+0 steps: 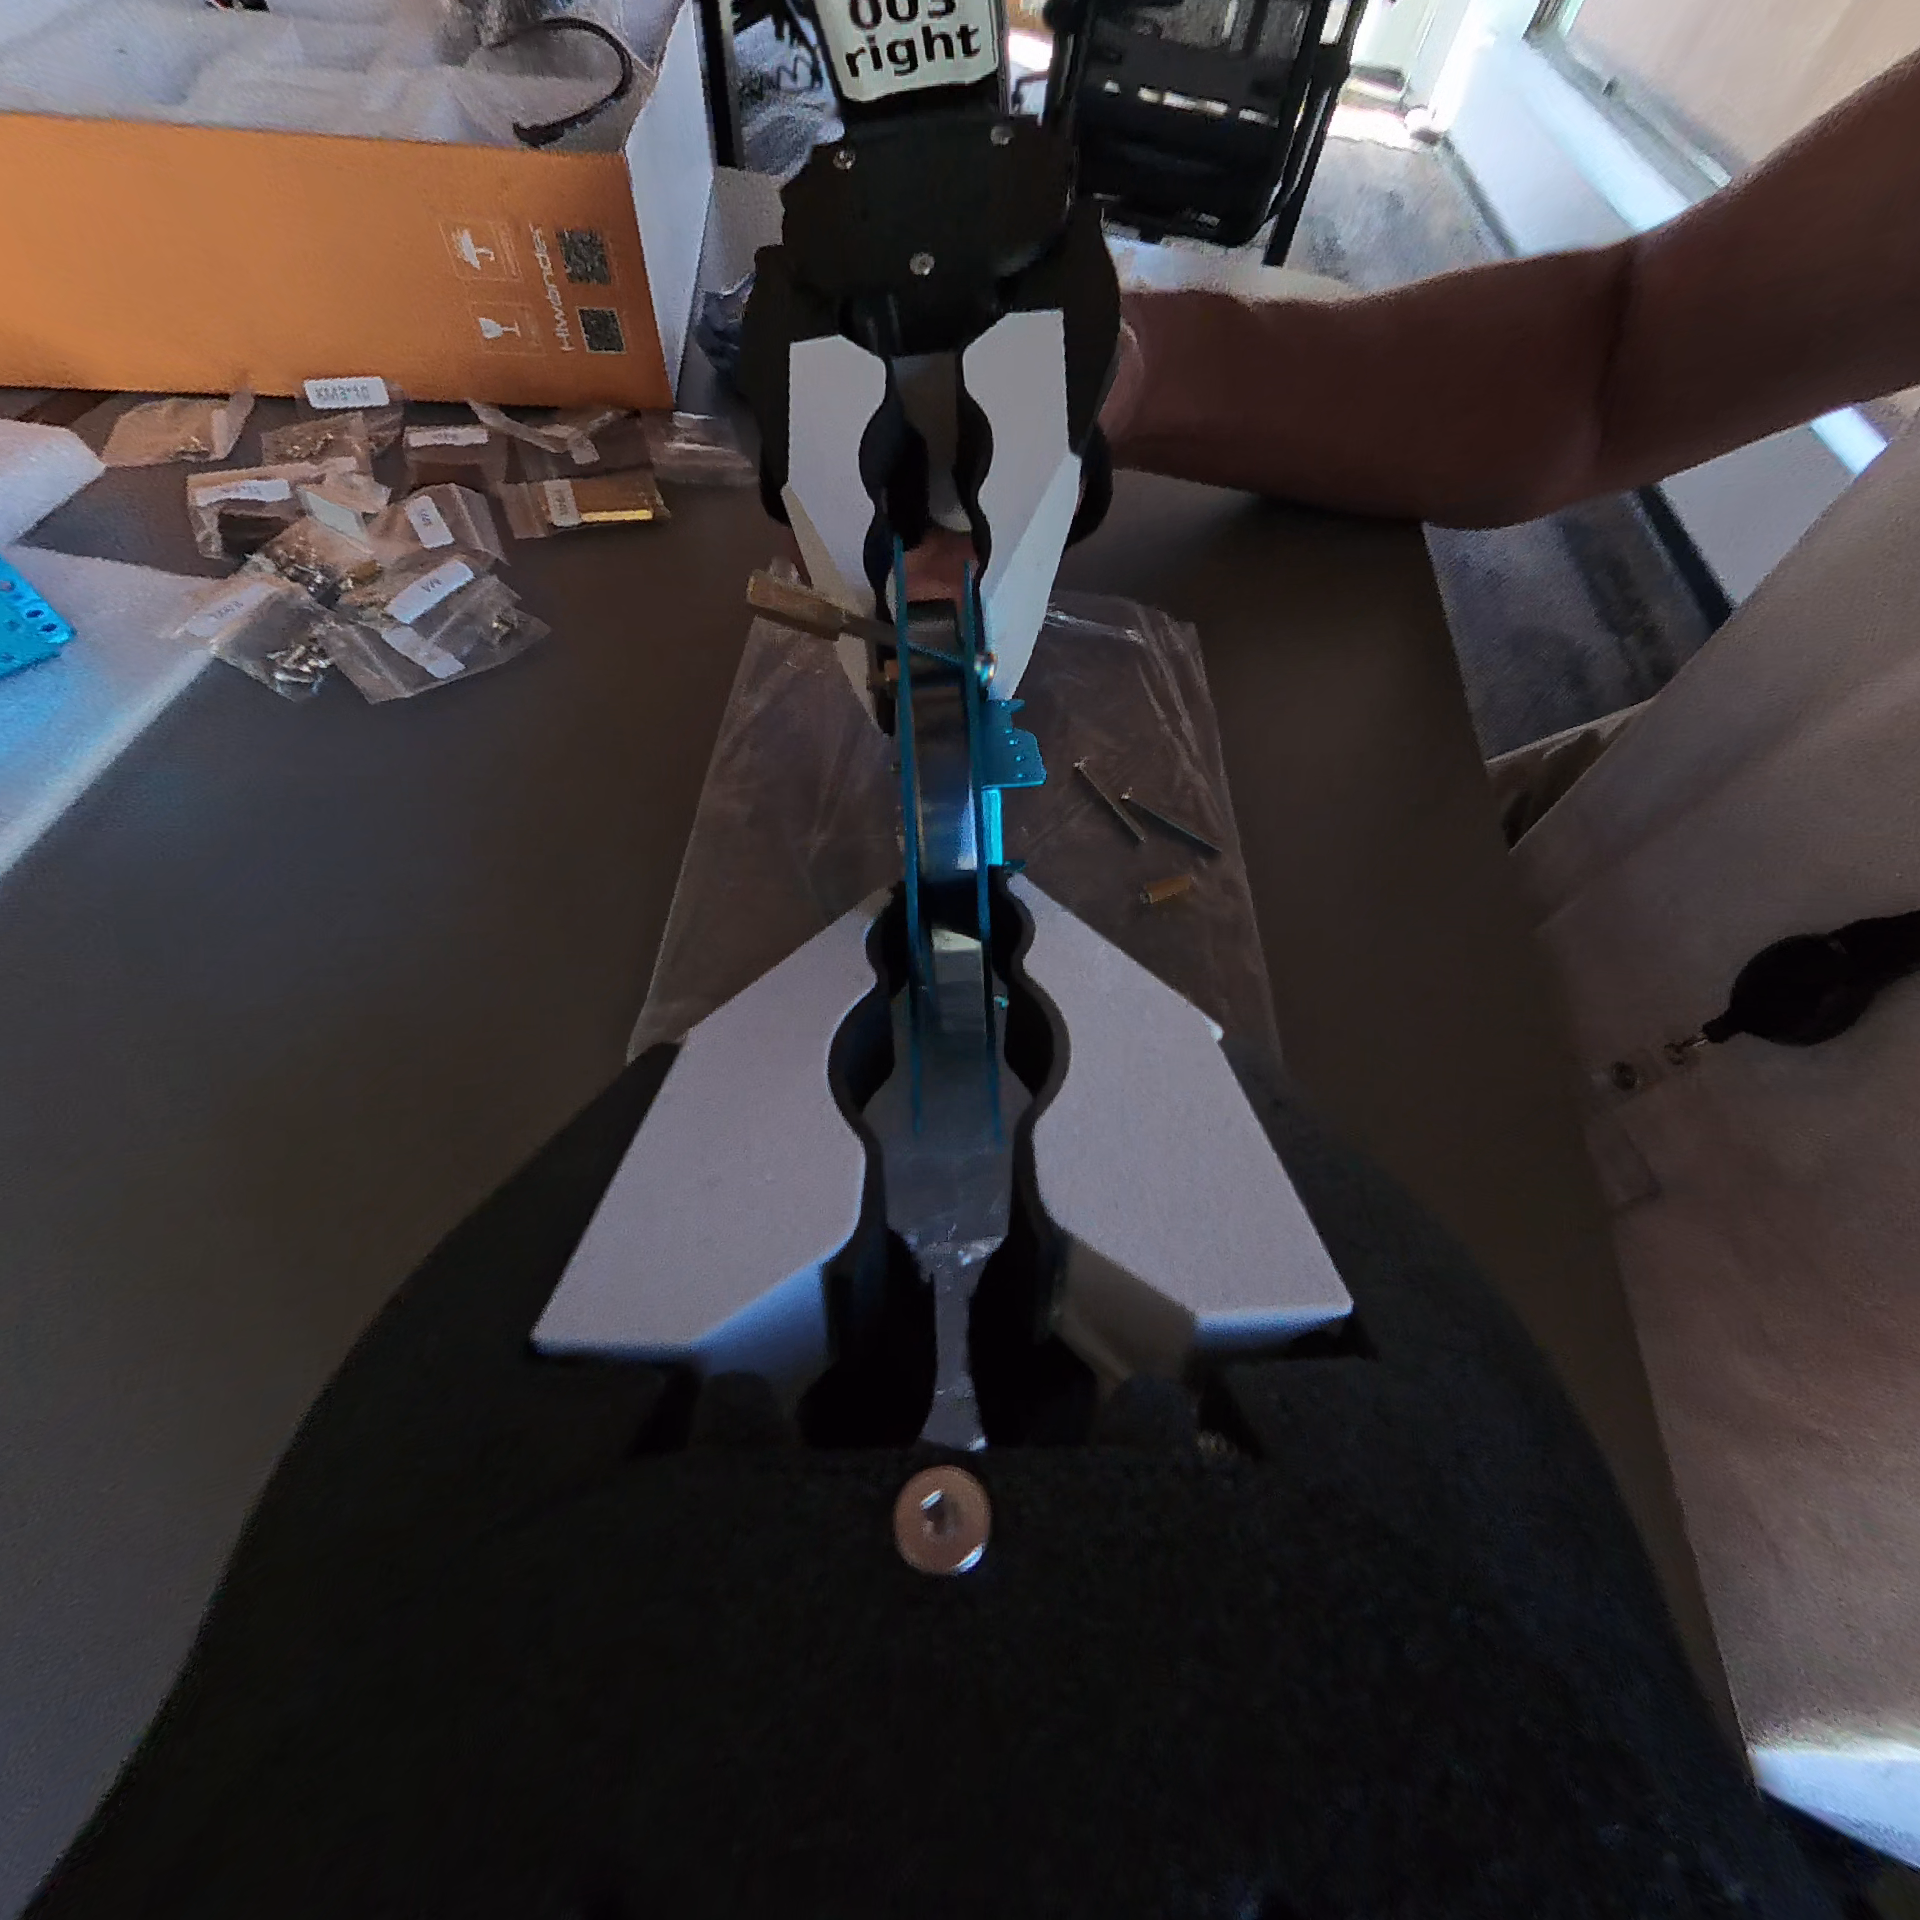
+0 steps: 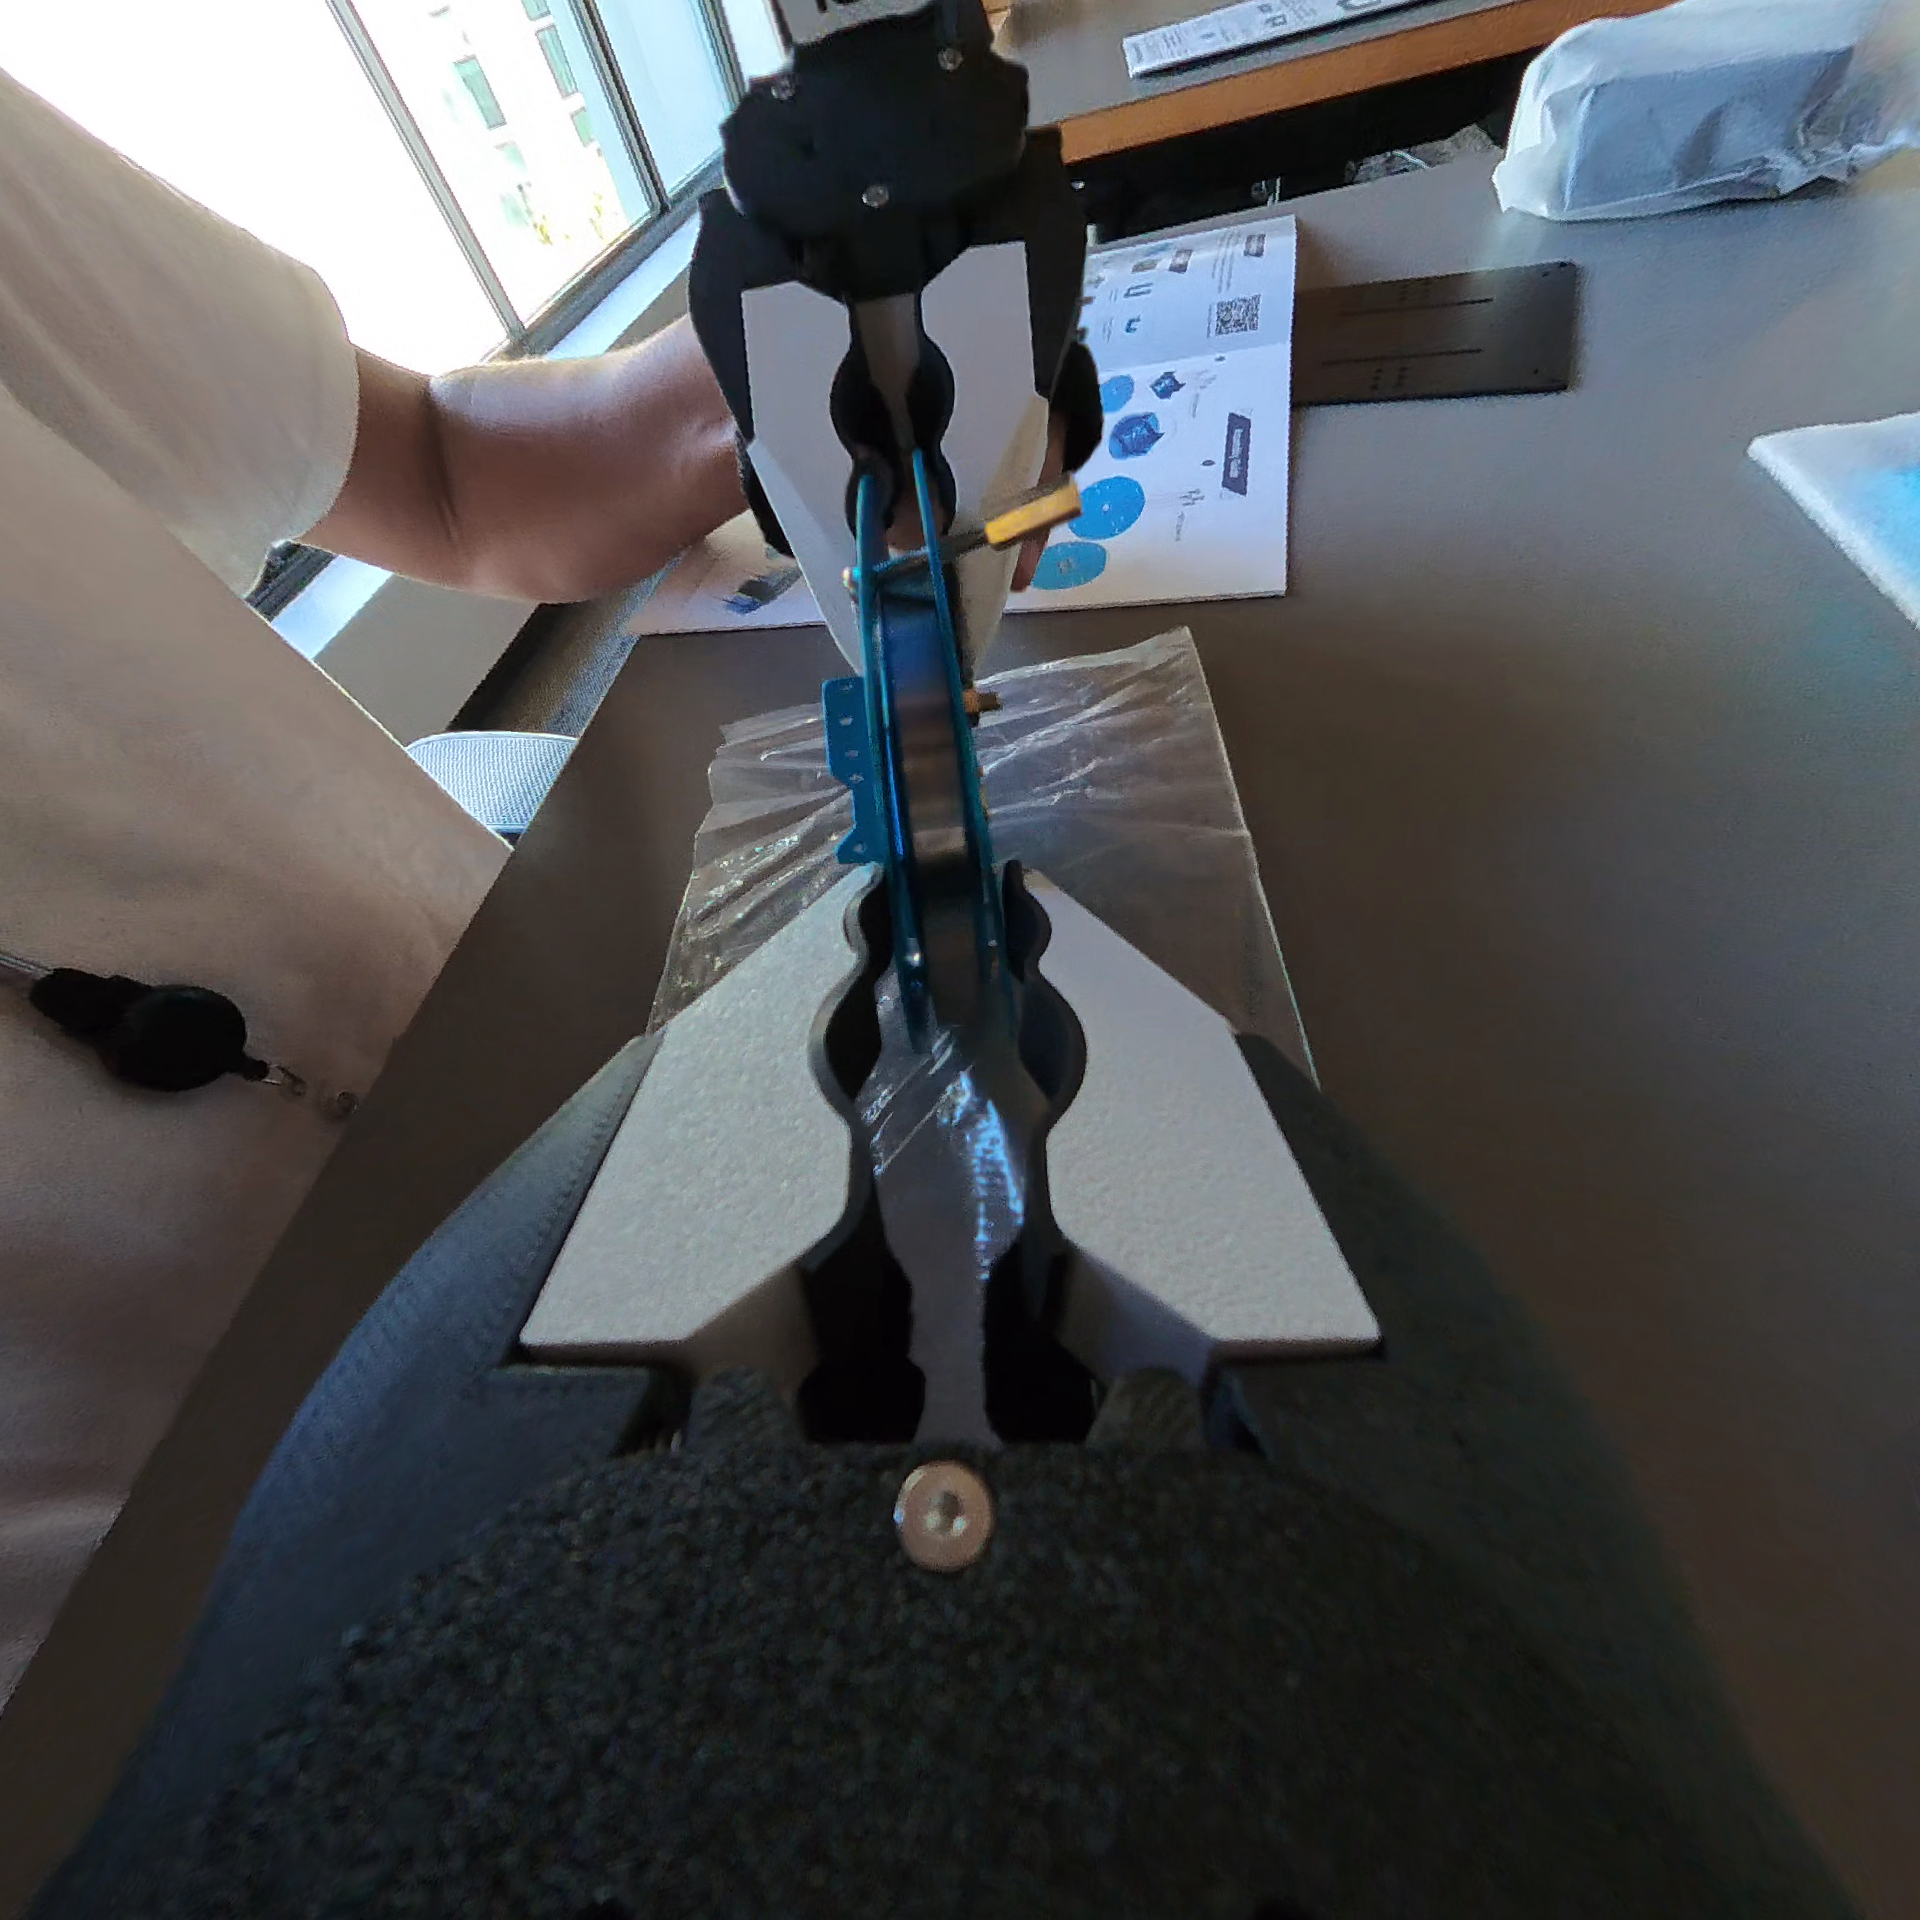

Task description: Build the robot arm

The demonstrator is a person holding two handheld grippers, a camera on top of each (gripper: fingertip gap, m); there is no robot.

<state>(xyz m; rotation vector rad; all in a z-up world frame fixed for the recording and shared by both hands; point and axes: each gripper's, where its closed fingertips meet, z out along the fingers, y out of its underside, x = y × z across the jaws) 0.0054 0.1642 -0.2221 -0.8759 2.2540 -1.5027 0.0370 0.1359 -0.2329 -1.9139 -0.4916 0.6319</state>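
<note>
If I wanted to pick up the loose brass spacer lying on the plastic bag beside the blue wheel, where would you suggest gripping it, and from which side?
Probably across its middle, from straight above. The brass spacer is a short rod lying flat on the plastic bag, clear of the two dark screws nearby, so the fingers could straddle its short width. Both the left gripper and right gripper are shut on the blue wheel.

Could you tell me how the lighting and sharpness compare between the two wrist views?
Left wrist view: dim overall, the near left tongs almost black, daylight blown out at the upper right, the orange box softly blurred. Right wrist view: the window is overexposed, glare streaks the clear plastic bag, and the right tongs show crisp texture. Both bend strongly at the edges.
</note>
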